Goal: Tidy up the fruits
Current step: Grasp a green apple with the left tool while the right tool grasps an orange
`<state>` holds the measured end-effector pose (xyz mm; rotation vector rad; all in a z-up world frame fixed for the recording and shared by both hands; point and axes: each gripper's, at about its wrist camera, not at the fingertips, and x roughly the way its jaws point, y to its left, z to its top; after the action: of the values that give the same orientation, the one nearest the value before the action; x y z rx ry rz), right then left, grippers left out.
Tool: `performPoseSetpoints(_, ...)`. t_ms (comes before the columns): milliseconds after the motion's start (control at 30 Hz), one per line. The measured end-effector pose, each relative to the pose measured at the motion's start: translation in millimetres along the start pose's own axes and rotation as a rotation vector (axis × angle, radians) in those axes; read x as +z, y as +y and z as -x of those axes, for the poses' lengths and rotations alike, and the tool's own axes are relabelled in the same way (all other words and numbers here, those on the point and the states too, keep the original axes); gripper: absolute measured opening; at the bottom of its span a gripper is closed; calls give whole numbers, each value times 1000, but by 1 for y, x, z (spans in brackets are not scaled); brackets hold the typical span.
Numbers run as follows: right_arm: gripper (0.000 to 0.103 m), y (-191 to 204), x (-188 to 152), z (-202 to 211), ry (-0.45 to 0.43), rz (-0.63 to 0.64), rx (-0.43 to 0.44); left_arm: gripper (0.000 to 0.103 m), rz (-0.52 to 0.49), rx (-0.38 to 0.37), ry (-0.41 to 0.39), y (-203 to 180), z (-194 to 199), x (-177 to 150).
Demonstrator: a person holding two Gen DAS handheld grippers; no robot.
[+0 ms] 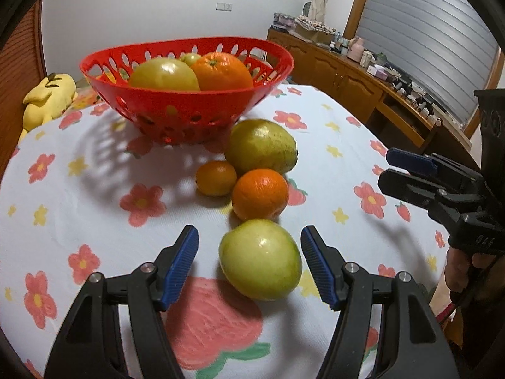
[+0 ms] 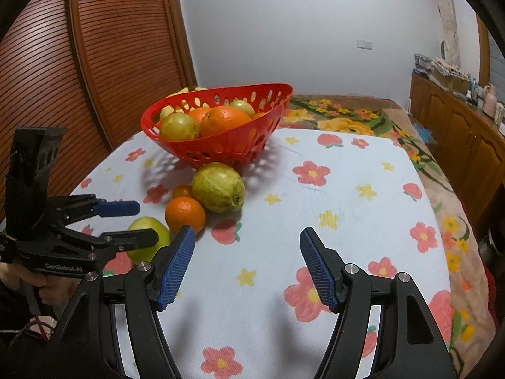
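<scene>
The red basket (image 1: 186,94) already holds several fruits – at least 1 orange and 2 green ones. 4 fruits are left on the tabletop (image 1: 94,195) beside it. The left gripper (image 1: 249,265) has its jaws apart around the nearest green fruit (image 1: 260,259), not touching it. The right gripper (image 2: 246,265) has its jaws apart – nothing between them.

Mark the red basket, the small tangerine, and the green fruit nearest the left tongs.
red basket (image 1: 176,112): left wrist view, front wall.
small tangerine (image 1: 216,178): left wrist view, middle of peel.
green fruit (image 1: 260,259): left wrist view, middle of skin.
</scene>
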<state>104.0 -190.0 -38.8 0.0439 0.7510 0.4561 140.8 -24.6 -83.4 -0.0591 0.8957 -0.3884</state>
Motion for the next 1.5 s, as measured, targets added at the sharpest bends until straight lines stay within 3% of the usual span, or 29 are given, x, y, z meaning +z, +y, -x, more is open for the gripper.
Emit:
performPoseSetpoints(233, 71, 1, 0, -3, 9, 6, 3, 67, 0, -21, 26, -1, -9, -6)
performPoseSetpoints(333, 71, 2, 1, -4, 9, 3, 10, 53, -8, -65, 12, 0, -5, -8)
performPoseSetpoints(867, 71, 28, 7, -36, 38, 28, 76, 52, 12, 32, -92, 27, 36, -5)
performPoseSetpoints(1500, 70, 48, 17, -76, 93, 43, 128, 52, 61, 46, -126, 46, 44, -7)
